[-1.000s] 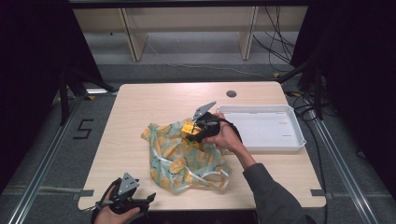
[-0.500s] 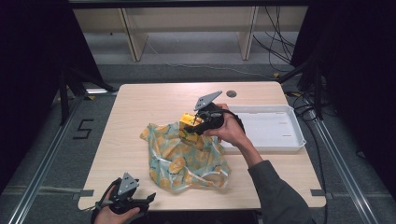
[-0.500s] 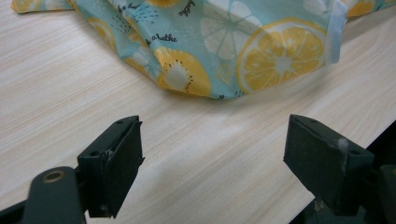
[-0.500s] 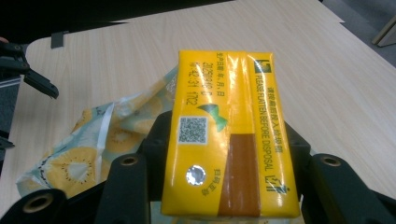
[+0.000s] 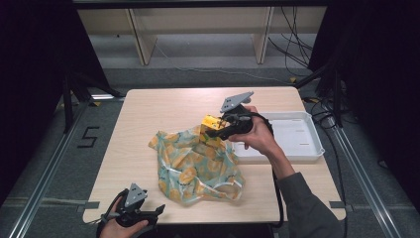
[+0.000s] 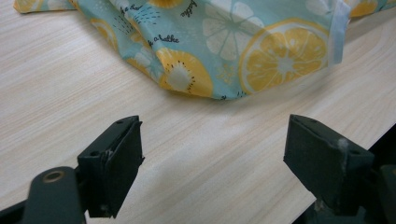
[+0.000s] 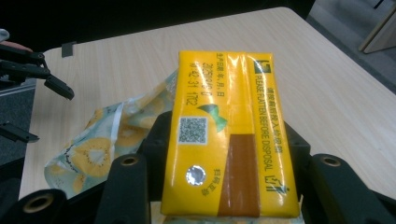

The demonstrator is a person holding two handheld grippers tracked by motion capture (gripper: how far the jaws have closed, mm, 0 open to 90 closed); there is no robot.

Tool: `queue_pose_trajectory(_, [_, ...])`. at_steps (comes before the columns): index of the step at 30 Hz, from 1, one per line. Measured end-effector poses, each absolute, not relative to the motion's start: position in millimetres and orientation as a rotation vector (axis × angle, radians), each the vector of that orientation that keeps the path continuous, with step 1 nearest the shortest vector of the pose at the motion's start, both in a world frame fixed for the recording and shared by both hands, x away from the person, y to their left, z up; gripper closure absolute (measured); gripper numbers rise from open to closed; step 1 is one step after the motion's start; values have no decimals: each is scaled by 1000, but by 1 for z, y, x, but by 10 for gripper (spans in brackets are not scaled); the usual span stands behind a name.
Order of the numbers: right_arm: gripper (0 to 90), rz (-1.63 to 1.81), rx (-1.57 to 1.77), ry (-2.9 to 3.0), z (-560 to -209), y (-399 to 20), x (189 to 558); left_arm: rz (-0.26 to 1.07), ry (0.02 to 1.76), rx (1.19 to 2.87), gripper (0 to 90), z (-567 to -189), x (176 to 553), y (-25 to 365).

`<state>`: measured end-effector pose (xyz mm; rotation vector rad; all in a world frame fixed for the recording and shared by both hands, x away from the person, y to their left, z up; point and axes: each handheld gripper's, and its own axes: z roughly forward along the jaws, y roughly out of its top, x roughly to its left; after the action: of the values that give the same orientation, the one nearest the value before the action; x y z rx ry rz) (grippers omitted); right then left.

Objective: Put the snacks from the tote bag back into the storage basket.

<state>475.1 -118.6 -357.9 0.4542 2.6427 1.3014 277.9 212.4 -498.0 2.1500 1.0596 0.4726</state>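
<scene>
A yellow drink carton (image 7: 229, 135) lies between the jaws of my right gripper (image 7: 224, 186), which is shut on it; its top face shows a foil straw hole and a QR code. From above, the carton (image 5: 212, 124) hangs over the far edge of a teal cloth bag (image 5: 195, 166) printed with lemon slices, held by the right gripper (image 5: 225, 130). My left gripper (image 5: 148, 214) rests at the table's near edge, open, with bare wood between its jaws (image 6: 210, 158). The bag's hem (image 6: 210, 51) lies just beyond it.
A white tray (image 5: 307, 148) sits at the right side of the wooden table (image 5: 163, 114). Cables trail on the floor behind the table. The left gripper (image 7: 42, 79) appears far off at the left of the right gripper view.
My right gripper has lifted the yellow carton up out of the bag and a little toward the far right. The left gripper has stayed where it was.
</scene>
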Motion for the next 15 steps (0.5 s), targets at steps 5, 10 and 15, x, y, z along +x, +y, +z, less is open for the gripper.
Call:
queue_pose_trajectory(5, [521, 1305, 465, 2629, -353, -133, 471, 459, 1073, 2130, 190, -499, 278, 211])
queue_pose_trajectory(10, [521, 1323, 475, 2608, -351, -146, 467, 460, 1081, 2145, 190, -499, 278, 211])
queue_pose_trajectory(15, [521, 1321, 497, 2595, -349, -165, 464, 456, 1079, 2141, 190, -499, 278, 211])
